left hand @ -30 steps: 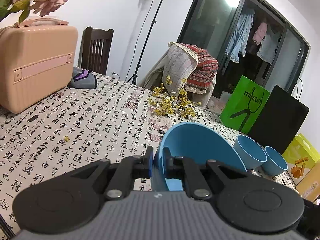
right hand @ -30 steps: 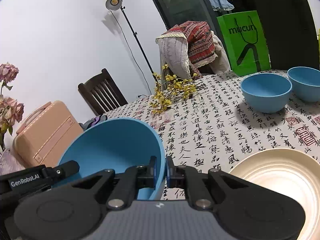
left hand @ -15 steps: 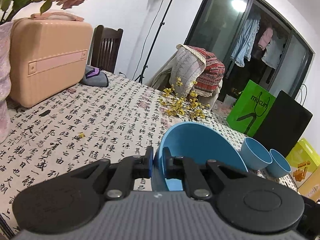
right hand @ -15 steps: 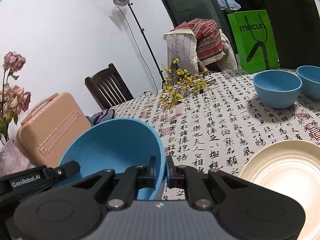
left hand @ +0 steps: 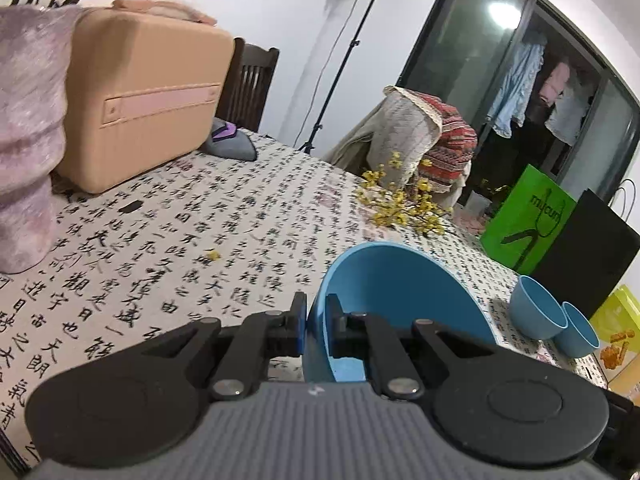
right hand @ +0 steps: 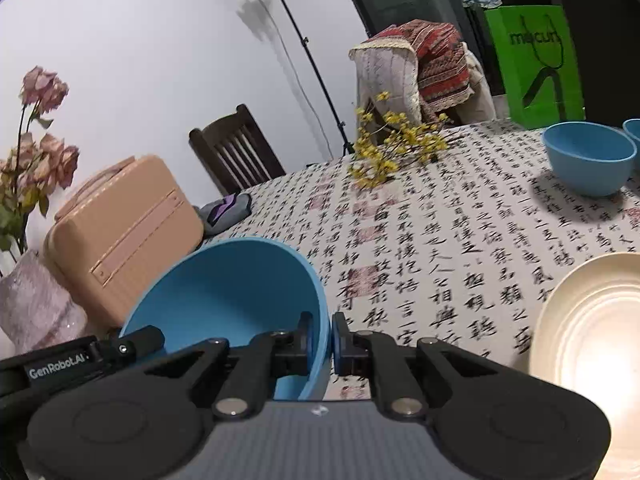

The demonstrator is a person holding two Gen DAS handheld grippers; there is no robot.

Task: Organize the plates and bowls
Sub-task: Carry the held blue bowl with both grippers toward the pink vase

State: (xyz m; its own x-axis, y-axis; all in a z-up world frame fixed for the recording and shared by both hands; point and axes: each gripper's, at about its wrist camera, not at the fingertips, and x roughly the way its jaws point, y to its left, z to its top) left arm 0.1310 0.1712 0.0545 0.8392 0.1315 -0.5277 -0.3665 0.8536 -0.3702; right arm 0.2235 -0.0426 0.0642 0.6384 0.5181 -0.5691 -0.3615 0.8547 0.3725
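Both grippers, left gripper (left hand: 316, 322) and right gripper (right hand: 331, 340), have their fingers clamped on opposite rims of one large blue bowl (right hand: 236, 304) above the counter (right hand: 440, 240), near a cream plate (right hand: 592, 344).

Peach suitcase (left hand: 140, 96), yellow flower sprig (left hand: 404, 204)
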